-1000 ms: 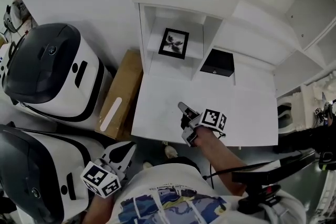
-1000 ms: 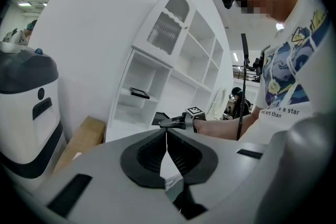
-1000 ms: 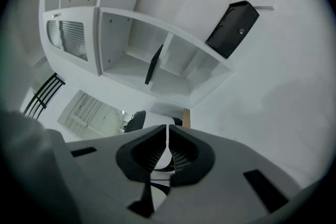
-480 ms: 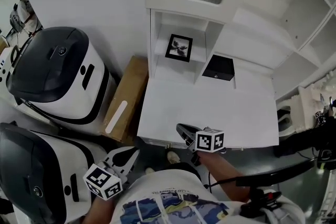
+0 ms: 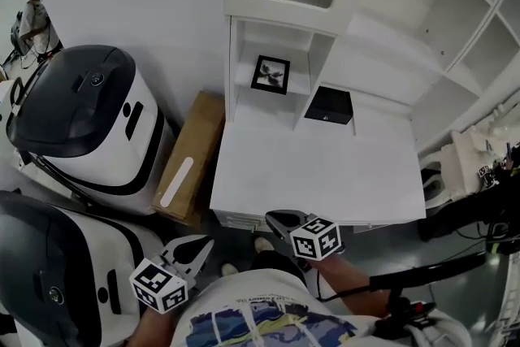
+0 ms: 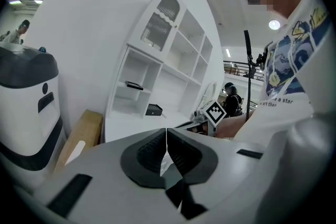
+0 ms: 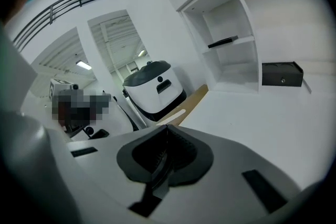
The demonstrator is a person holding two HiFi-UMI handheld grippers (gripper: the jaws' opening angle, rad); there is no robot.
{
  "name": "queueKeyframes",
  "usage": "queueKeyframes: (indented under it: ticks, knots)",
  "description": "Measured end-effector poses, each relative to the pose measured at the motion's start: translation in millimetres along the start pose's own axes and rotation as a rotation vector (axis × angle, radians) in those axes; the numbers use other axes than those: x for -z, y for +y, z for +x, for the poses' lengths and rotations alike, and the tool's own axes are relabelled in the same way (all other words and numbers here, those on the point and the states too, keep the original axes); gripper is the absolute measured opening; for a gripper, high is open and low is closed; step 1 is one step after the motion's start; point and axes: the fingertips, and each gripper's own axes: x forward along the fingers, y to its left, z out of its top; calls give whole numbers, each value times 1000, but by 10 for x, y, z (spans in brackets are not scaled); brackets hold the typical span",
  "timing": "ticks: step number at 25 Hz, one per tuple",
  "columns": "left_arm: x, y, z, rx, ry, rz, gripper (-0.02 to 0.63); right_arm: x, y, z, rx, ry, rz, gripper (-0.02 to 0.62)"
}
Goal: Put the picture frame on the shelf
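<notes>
The black picture frame (image 5: 270,74) stands on the small shelf (image 5: 280,89) inside the white wall unit, apart from both grippers. It shows edge-on in the left gripper view (image 6: 134,85) and in the right gripper view (image 7: 222,42). My right gripper (image 5: 280,219) is shut and empty, hovering at the front edge of the white desk top (image 5: 325,175), with its jaws closed together (image 7: 167,129). Lower left of it, off the desk, my left gripper (image 5: 197,246) is also shut with nothing in it (image 6: 166,131).
A small black box (image 5: 328,105) sits at the back of the desk beside the shelf post. A cardboard box (image 5: 188,166) leans left of the desk. Two large white and black machines (image 5: 81,118) stand at the left. A dark stand (image 5: 431,264) is at the right.
My right gripper has drawn back from the desk's middle to its front edge and rolled over. The left gripper has shifted slightly. The frame stays on the shelf.
</notes>
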Motion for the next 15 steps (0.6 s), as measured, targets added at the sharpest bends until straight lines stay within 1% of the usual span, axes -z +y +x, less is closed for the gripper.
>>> queueKeyframes:
  ticks: [4,7,11,15]
  knots:
    - [82,-57,-38,9,11,3,16,81,157,-77,5,7,-78,25]
    - [129,-101,-64,13,18,15,17,124,242,-115,10,5,-117,25]
    - [187,-176,-76,17,33,38,17,149,302,-178,18,-1,-149,25]
    - [230,-217,-101,18,42,43,16,150,348,-205,18,-3,-157,25]
